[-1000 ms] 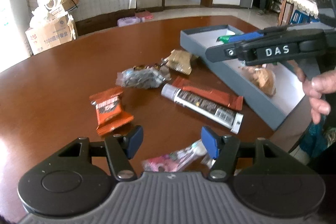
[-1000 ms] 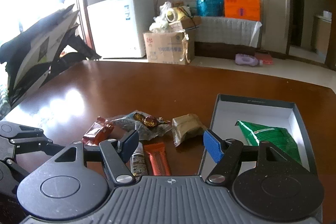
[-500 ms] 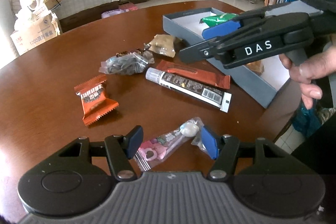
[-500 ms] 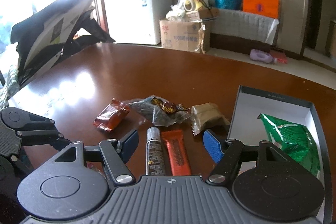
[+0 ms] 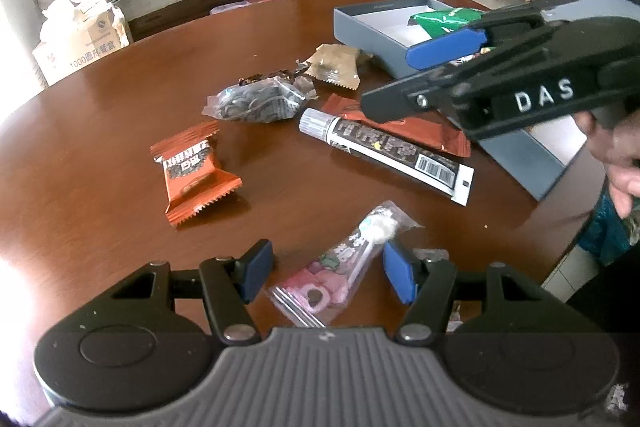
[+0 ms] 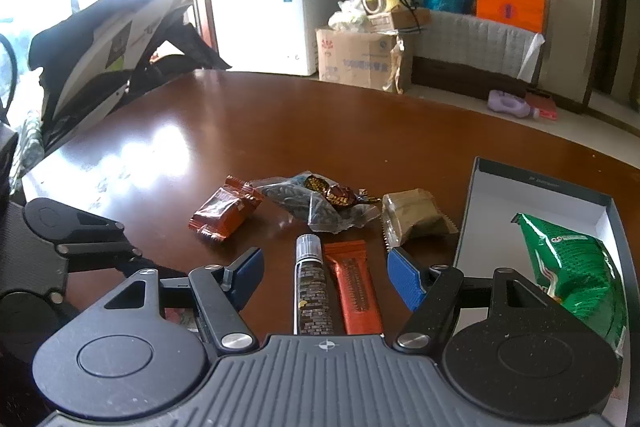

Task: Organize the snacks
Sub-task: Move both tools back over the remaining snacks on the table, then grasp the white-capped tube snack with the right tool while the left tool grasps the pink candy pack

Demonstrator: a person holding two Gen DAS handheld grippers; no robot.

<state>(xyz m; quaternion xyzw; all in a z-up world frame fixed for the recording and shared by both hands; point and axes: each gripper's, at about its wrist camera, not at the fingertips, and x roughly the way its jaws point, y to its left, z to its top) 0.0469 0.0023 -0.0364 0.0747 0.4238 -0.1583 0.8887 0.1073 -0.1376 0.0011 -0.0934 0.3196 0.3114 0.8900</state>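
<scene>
Snacks loose on table; both grippers' jaws spread, empty.

Over the past second the left gripper has drawn back from the snacks, so the clear packet with pink candy, earlier half hidden between its open jaws, now shows almost whole between the blue pads. The right gripper has eased forward and lower over the surface: the dark tube and the orange-brown bar now lie framed between its open jaws. In the left wrist view it now overhangs the bar rather than the grey box.
</scene>
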